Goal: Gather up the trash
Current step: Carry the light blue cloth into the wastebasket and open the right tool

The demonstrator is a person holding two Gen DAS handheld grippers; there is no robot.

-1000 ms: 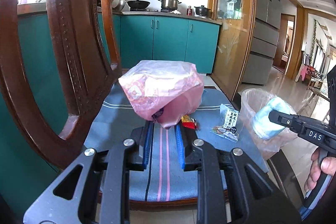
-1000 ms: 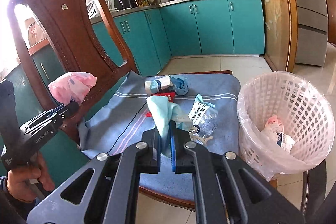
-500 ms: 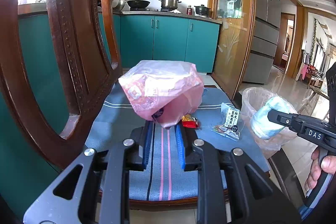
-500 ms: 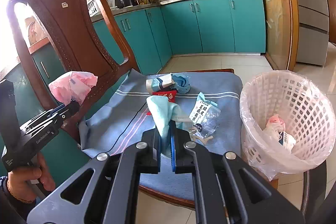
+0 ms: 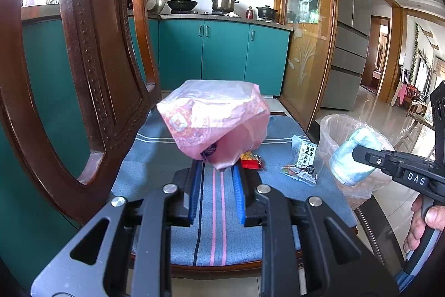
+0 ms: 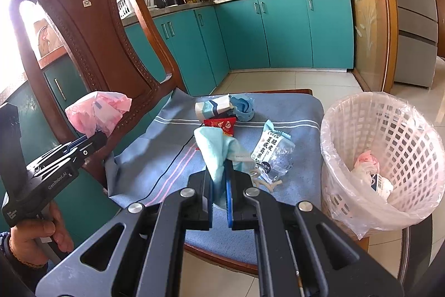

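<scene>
My left gripper (image 5: pixel 215 167) is shut on a crumpled pink plastic bag (image 5: pixel 214 121) and holds it above the chair seat; it also shows in the right wrist view (image 6: pixel 97 116). My right gripper (image 6: pixel 219 171) is shut on a light blue face mask (image 6: pixel 214 149), held above the seat; in the left wrist view the mask (image 5: pixel 353 157) hangs in front of the white lined waste basket (image 6: pixel 383 157). On the blue seat cloth (image 6: pixel 167 157) lie a clear snack wrapper (image 6: pixel 274 155), a red wrapper (image 6: pixel 222 125), a blue mask and a small carton (image 6: pixel 212 107).
The wooden chair back (image 6: pixel 91 38) rises at the left. The basket stands at the seat's right edge and holds some trash (image 6: pixel 372 174). Teal kitchen cabinets (image 6: pixel 278 32) and tiled floor lie beyond.
The right gripper with the blue mask has drifted slightly towards the chair, away from the basket. The left gripper and pink bag have stayed put.
</scene>
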